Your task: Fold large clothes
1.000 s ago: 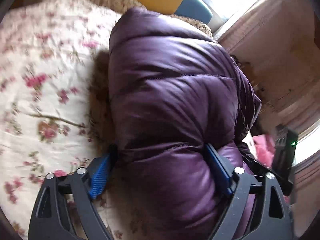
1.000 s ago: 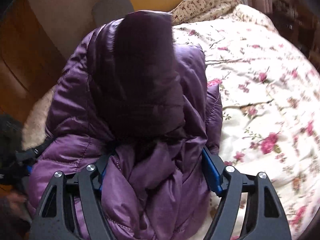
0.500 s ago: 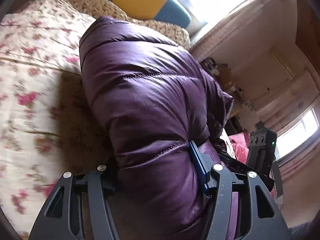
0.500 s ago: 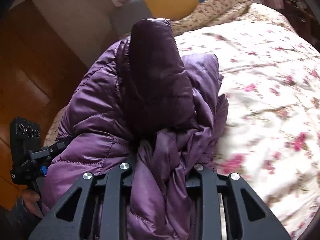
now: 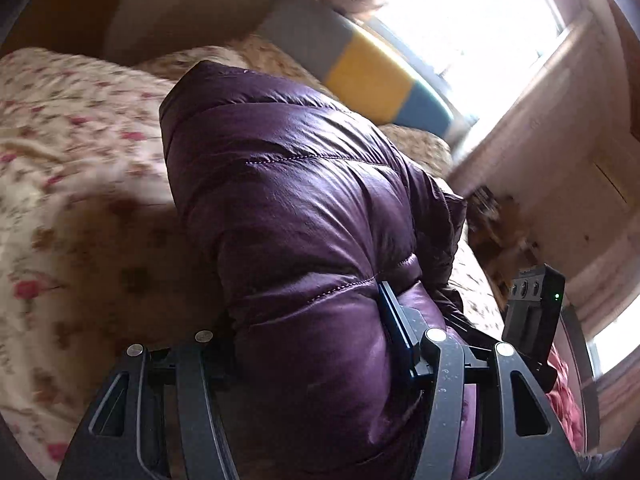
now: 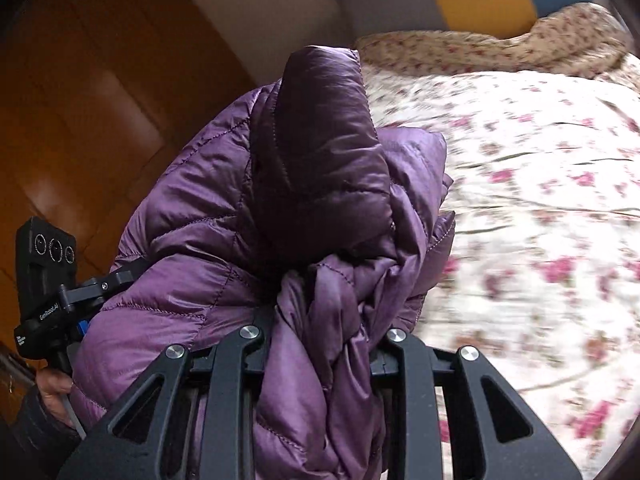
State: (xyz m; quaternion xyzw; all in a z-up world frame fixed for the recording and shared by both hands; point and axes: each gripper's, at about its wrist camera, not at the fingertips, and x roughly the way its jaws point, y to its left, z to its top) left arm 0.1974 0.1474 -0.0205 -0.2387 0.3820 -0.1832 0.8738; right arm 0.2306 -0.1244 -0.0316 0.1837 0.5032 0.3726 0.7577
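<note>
Above the floral-print bed (image 6: pixel 540 208), toward 12 o'clock, a bulky folded purple quilted puffer jacket (image 5: pixel 304 216) hangs; left claw (image 5: pixel 308 320) and right claw (image 6: pixel 320 332) each clamp its near edge.

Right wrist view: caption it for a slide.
Right gripper clamps bunched purple puffer jacket above floral bedspread.
</note>
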